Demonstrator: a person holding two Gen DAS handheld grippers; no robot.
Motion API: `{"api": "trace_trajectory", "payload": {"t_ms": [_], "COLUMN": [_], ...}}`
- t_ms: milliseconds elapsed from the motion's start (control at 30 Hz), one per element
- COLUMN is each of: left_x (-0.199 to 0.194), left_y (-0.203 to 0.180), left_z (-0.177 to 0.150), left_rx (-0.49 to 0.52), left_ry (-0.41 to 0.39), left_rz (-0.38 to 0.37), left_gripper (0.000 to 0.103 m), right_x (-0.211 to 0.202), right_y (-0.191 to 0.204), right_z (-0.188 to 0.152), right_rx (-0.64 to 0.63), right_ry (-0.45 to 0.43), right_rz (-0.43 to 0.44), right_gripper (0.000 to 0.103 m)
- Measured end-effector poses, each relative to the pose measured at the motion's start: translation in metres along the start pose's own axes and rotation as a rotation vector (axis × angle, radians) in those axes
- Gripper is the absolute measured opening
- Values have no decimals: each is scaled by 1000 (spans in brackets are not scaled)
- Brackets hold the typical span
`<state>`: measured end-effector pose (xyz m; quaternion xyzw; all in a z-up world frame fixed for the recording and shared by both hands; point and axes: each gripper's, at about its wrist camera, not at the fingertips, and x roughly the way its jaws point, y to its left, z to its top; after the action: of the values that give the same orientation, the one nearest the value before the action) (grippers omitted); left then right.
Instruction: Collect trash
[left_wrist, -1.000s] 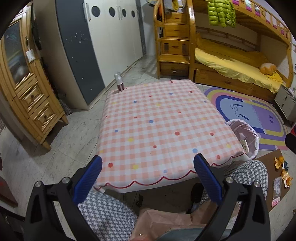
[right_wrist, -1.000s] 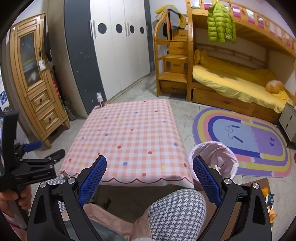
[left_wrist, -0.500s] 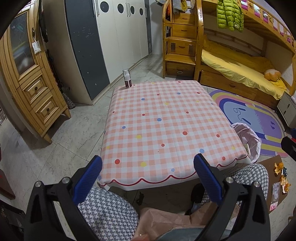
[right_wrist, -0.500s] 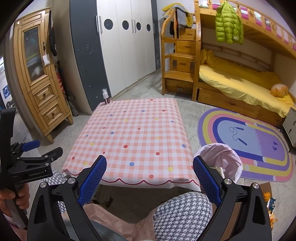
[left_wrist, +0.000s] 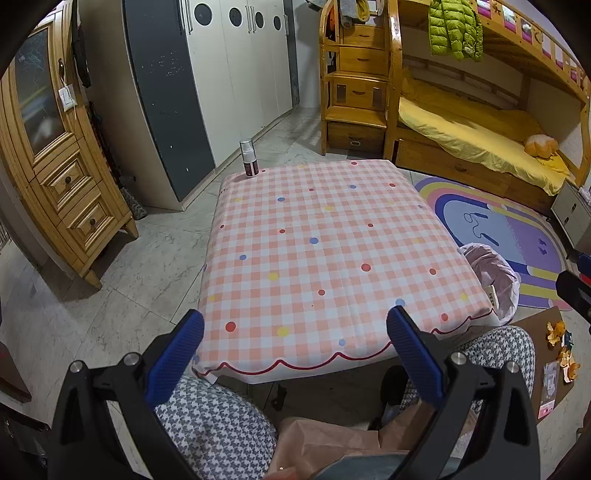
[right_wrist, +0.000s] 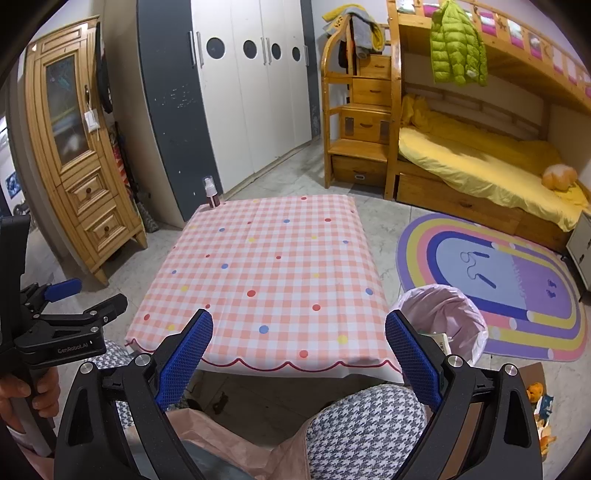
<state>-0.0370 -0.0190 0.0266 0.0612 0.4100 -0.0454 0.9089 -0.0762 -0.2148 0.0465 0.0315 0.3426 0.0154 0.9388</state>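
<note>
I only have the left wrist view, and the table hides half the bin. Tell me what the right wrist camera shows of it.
Observer: The bin's whole round mouth shows there. It is lined in pink, with a white packet inside against the near rim.
Operator: Report the right gripper. I only get a sliver of it at my edge.
Observer: The right gripper is open, with nothing between its blue pads, and it points over the near edge of the table.
Operator: Now describe my gripper from outside.
Observer: The left gripper sits off the table's near left corner. A hand is wrapped round its handle.
</note>
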Motion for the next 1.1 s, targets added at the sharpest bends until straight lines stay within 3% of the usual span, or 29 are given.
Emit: {"api": "trace_trajectory", "payload": {"t_ms": [1100], "left_x": [3], "left_y": [2], "left_z": [-1], "left_rx": [-12], "left_ry": [12], "left_rz": [0], "left_gripper": [96], "right_x": [5], "right_y": [-1], "right_z": [-3], "right_rx": [-1], "right_ry": [16], "right_rz": [13], "right_gripper": [93]}}
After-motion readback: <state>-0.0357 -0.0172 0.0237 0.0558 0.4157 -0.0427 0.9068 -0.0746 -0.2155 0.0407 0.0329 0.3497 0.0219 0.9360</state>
